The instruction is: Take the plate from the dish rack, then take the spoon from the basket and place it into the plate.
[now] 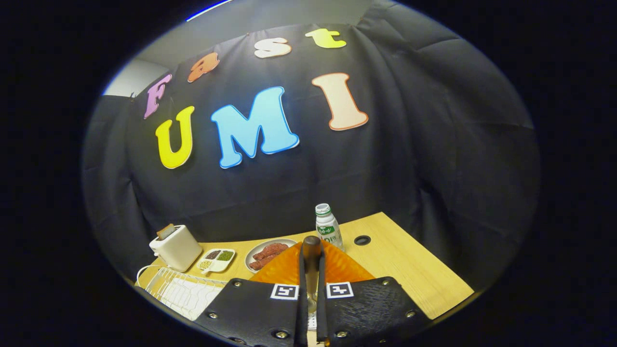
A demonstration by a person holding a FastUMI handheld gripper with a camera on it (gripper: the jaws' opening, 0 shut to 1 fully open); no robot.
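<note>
- Gripper [311, 270]: fingers drawn nearly together, clamped on the spoon [311, 250], whose dark rounded handle end sticks up between the tips.
- Plate [308, 271]: orange, glossy, with fine ribbing fanning outward; it lies flat on the table just beyond and under the fingers, so the spoon is held right above it.
- Dish rack [181, 289]: white wire grid, beside the fingers on their left, at the table's near edge.
- Table [409, 270]: pale wood grain, smooth, with a round dark cable hole [362, 240] behind the plate.
- Bottle [328, 227]: small white plastic, green label, upright just behind the plate.
- Grey dish [268, 254]: round, holding reddish-brown pieces, touching or just beside the plate's far left rim.
- Divided tray [216, 259]: white, with compartments of grains.
- Toaster [175, 247]: cream, boxy, a slice poking out.
</note>
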